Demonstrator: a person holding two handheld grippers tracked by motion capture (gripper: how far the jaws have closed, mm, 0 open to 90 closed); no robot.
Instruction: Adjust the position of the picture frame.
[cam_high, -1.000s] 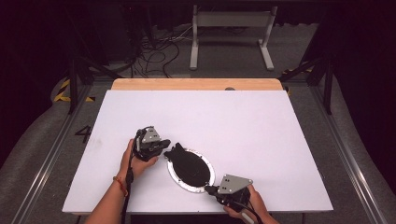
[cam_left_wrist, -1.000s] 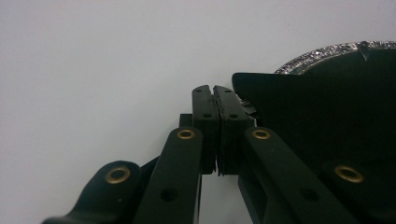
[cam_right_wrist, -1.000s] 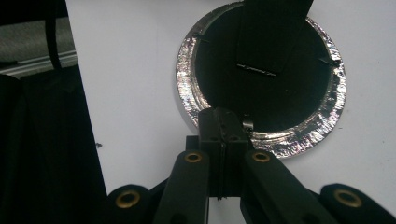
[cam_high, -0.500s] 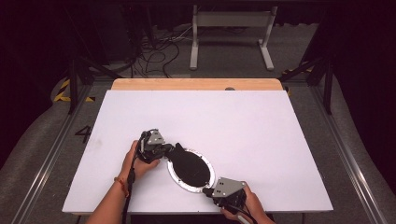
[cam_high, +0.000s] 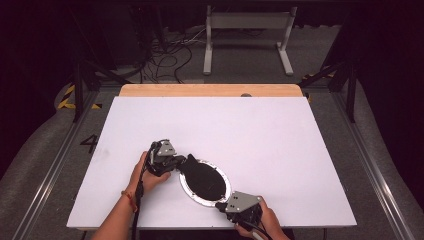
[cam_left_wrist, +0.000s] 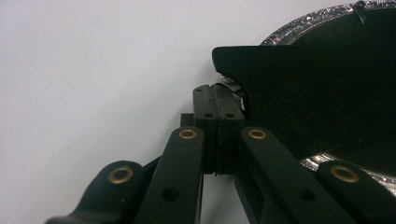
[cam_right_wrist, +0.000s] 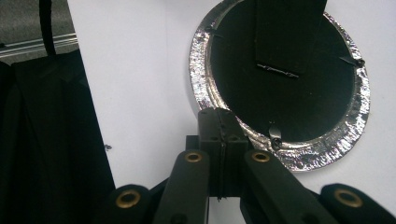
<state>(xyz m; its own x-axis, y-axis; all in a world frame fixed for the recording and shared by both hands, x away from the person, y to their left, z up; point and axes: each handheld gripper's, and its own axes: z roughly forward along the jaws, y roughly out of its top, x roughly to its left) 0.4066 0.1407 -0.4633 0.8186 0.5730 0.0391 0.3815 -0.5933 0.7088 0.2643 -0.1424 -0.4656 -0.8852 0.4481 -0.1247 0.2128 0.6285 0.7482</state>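
1. The left gripper (cam_high: 176, 162) lies low over the white table (cam_high: 280, 145), its jaws pressed flat together; in the left gripper view the pads (cam_left_wrist: 218, 126) meet with no gap, and I cannot tell whether they pinch a sliver of foil or nothing at all

2. Just ahead of those tips, and to their right in that view, sits the round picture frame (cam_high: 205, 181) with its crinkled silver rim (cam_left_wrist: 299, 25); its black back panel faces up, and the black stand flap (cam_left_wrist: 261, 60) juts out right above the closed tips

3. The right gripper (cam_high: 221, 205) comes at the opposite side of the frame, jaws likewise closed; in the right gripper view the tips (cam_right_wrist: 219, 121) rest on or right at the near rim (cam_right_wrist: 243, 130), beside a small metal clip (cam_right_wrist: 274, 135), and whether they nip the rim is unclear

4. Step in hand, as I judge it: steadying the frame from both ends, the left tips working at the stand flap

5. The next move probably calls for the left tips to get under the flap's edge and lift it gently, while the right gripper keeps the rim from sliding

6. The thin rim looks easy to dent, so light pressure seems wise
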